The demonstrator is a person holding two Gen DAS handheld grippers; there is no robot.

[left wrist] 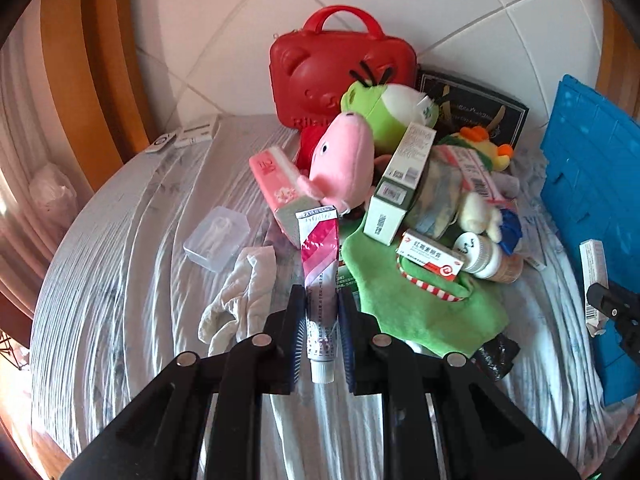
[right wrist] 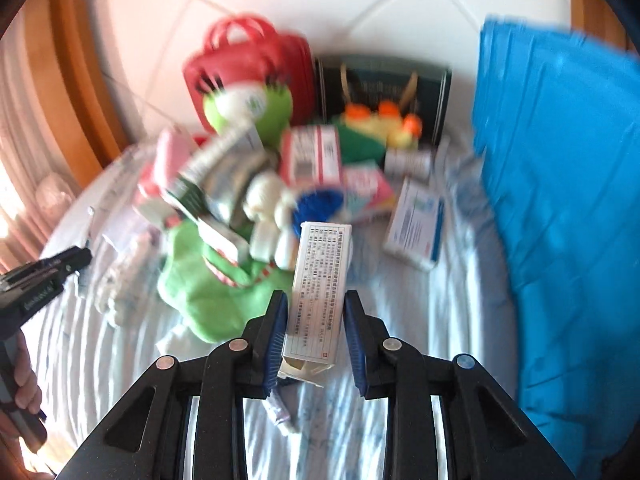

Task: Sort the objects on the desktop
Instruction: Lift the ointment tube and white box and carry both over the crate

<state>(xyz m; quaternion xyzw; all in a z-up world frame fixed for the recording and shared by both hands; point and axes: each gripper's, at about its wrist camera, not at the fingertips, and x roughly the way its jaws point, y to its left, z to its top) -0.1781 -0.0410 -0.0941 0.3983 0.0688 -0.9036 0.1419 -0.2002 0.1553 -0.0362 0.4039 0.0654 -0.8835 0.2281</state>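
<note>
Pink tube [left wrist: 320, 276] in left jaws, white carton [right wrist: 318, 292] in right

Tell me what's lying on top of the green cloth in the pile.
On the green cloth lie a red-and-white medicine box, a red-and-white striped band and a white-and-green carton. A white bottle rests at its right edge. Whatever is under the cloth is covered.

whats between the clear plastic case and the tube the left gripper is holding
A crumpled white cloth lies on the bedsheet between the clear plastic case and the tube; the left wrist view shows it.
</note>
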